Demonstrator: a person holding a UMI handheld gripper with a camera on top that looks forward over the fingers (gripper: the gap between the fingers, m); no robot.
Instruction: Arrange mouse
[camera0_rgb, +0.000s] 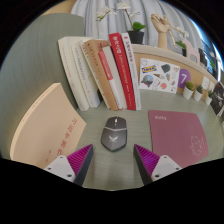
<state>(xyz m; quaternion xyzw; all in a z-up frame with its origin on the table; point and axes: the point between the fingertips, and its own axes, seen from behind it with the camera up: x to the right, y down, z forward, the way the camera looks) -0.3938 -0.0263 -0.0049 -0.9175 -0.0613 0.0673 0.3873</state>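
Approach step: mouse (115, 133) not yet held.
My hand-held gripper (112, 160) released, just short of mouse; next I advance w/ fingers straddling it.

Even, soft indoor light, moderately bright. Faint shadow beside mouse (114, 133) on counter (120, 165). Strong fisheye bending toward edges; books (95, 70) curve. No glare.
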